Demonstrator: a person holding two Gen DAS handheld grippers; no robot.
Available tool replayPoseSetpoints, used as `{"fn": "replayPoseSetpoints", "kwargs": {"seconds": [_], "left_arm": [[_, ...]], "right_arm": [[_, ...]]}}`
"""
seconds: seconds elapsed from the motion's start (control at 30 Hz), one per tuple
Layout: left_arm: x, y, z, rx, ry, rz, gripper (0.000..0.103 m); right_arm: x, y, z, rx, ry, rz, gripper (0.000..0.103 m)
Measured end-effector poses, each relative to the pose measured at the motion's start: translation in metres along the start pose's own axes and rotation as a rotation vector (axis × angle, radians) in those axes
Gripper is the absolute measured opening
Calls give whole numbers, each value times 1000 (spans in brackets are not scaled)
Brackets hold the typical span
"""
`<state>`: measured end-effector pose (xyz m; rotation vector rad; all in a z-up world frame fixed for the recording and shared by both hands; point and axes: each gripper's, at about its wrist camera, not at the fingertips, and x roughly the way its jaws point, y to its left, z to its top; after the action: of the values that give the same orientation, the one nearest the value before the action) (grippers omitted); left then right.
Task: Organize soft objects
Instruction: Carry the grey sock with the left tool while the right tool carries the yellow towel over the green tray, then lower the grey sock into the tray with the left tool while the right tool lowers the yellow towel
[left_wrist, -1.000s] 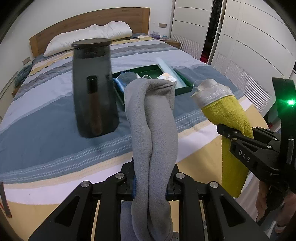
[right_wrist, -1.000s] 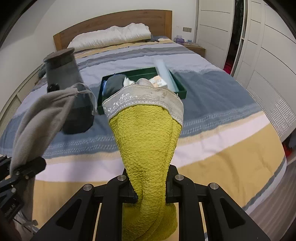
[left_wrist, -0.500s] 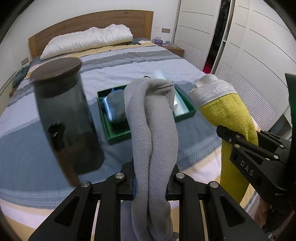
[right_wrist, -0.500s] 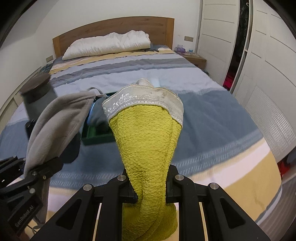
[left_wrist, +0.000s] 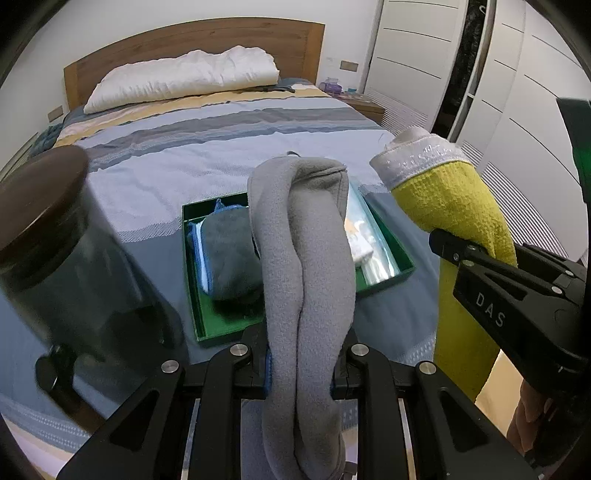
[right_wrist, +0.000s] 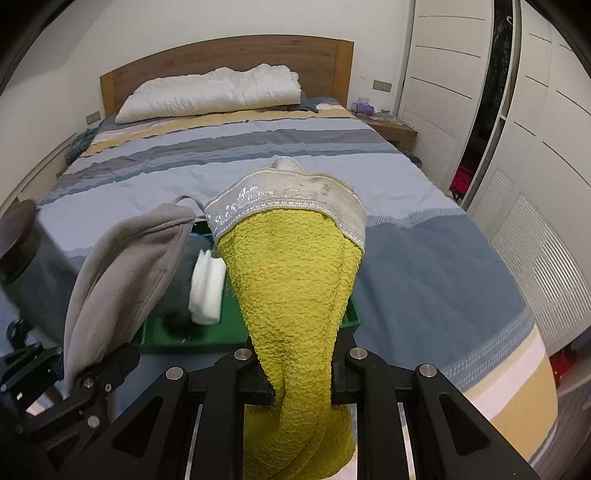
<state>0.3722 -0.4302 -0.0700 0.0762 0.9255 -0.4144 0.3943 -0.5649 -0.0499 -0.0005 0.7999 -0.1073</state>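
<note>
My left gripper (left_wrist: 300, 373) is shut on a folded grey fleece cloth (left_wrist: 306, 258) that stands up between its fingers. To its right, my right gripper (right_wrist: 301, 384) is shut on a yellow-green towel (right_wrist: 295, 280) with a silver-grey band at the top. Both cloths hang just over a green tray (left_wrist: 207, 332) on the striped bed (left_wrist: 207, 144). The tray holds a dark grey folded cloth (left_wrist: 229, 254), a blue cloth edge and clear plastic packets (left_wrist: 369, 251). In the right wrist view the grey fleece (right_wrist: 125, 266) and the tray's front wall (right_wrist: 192, 341) show, with a white folded item (right_wrist: 207, 291) inside.
A tall dark smoky container with a dark lid (left_wrist: 62, 236) stands on the bed left of the tray, close to my left gripper. A white pillow (left_wrist: 184, 81) lies at the wooden headboard. White wardrobe doors (right_wrist: 461, 92) line the right side, beyond the bed's edge.
Both grippers have carried their cloths forward over the bed toward the green tray, which now sits much closer and lower in view. The dark container has slid to the left edge.
</note>
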Motion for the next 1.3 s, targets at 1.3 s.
{"fn": "replayPoseSetpoints", "kwargs": {"seconds": [1.3], "left_arm": [[139, 28, 60, -209, 117, 141, 17]], "right_arm": [[177, 46, 87, -177, 151, -82, 19]]}}
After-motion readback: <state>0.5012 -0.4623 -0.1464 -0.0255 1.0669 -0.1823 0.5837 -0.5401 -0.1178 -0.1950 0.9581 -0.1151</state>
